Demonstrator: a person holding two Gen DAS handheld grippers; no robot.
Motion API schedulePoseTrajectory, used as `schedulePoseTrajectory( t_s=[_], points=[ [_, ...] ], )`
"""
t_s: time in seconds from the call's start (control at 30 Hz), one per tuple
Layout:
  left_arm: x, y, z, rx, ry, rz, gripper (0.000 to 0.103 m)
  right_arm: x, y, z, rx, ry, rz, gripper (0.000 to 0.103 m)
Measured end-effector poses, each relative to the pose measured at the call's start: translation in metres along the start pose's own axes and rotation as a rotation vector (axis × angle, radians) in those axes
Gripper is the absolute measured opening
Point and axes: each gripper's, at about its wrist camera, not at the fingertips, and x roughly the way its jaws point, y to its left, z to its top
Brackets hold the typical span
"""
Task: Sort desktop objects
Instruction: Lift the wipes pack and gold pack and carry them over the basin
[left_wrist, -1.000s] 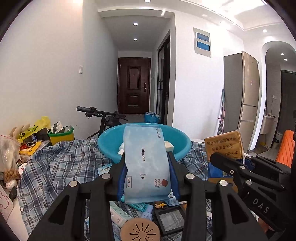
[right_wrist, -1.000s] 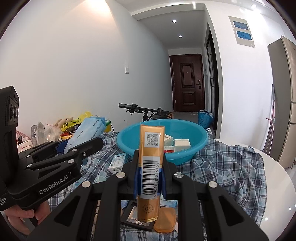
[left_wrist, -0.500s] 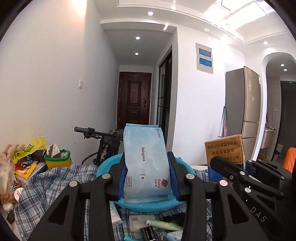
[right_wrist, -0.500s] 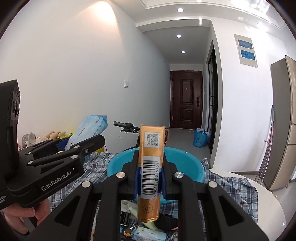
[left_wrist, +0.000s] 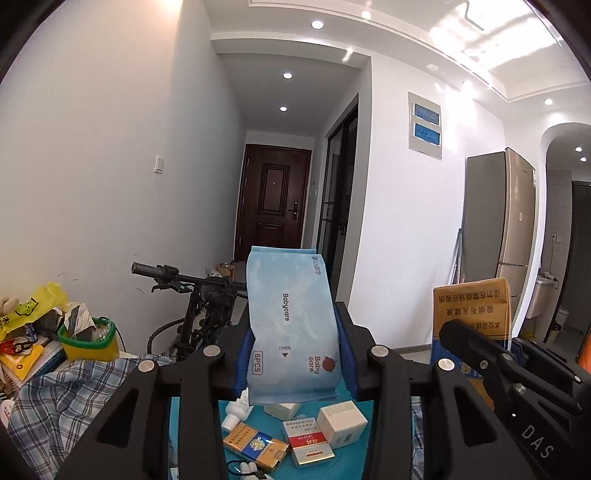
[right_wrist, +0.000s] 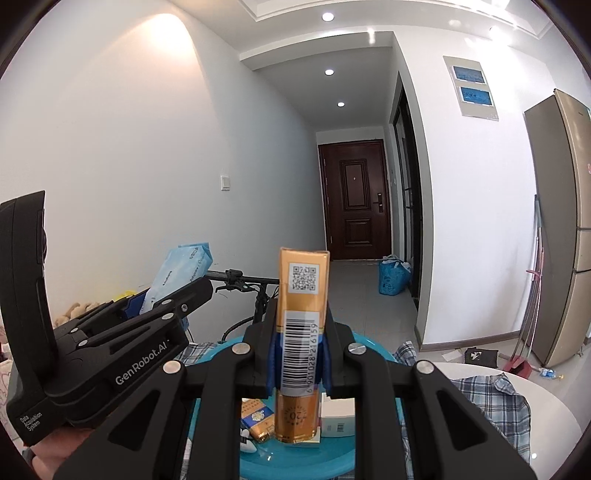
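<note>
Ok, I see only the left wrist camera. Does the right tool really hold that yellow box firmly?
Observer: Yes. The right tool is shut on the gold box and clamps it upright, barcode facing the camera.
Operator: Is it above the basin?
Observer: Yes, the blue basin lies under it, with a white box inside.
</note>
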Motion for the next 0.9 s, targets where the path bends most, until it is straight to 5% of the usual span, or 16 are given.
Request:
schedulePoseTrajectory(
  t_s=[0.3, 0.47, 0.9],
  points=[
    [0.047, 0.000, 0.011, 0.034, -0.053, 0.009, 0.042, 0.050, -0.020, 0.008, 0.002, -0.051, -0.032, 0.017],
    [0.077, 0.013, -0.003, -0.042, -0.002, -0.016, 0.042, 0.073, -0.038, 0.006, 0.028, -0.038, -0.023, 0.017],
    [0.102, 0.012, -0.031, 0.057, 0.042, 0.000, 0.042, 0.094, -0.035, 0.009, -0.044, -0.050, -0.040, 0.017]
  ],
)
